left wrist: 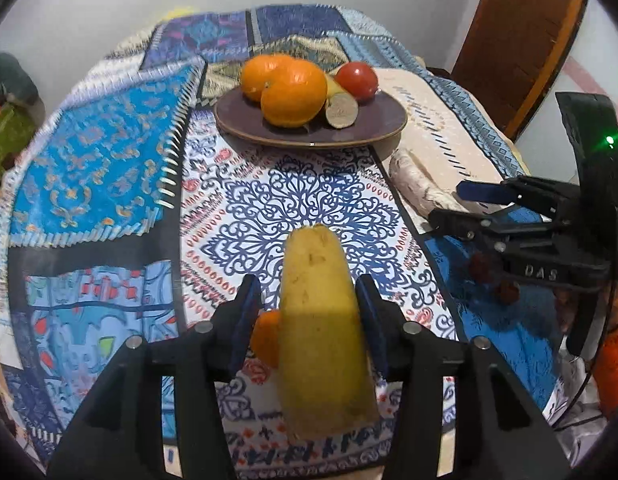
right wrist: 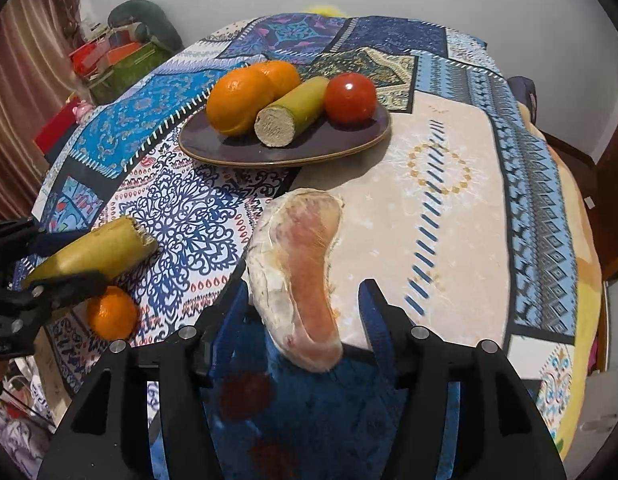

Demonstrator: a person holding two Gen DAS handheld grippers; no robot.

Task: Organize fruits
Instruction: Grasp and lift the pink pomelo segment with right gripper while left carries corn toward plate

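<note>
Left wrist view: left gripper [left wrist: 309,312], jaws apart, straddles a yellow stalk [left wrist: 321,340] on the counter [left wrist: 109,160], plate [left wrist: 373,128] of fruit beyond; right wrist view: right gripper [right wrist: 305,320], jaws apart, straddles a pale root [right wrist: 301,276].

Banana piece [left wrist: 321,332] between hand-held gripper [left wrist: 309,316] pads

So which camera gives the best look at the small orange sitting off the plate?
The right wrist view: the small orange shows nearly whole on the cloth. The left wrist view shows only a sliver of it behind the yellow piece.
</note>
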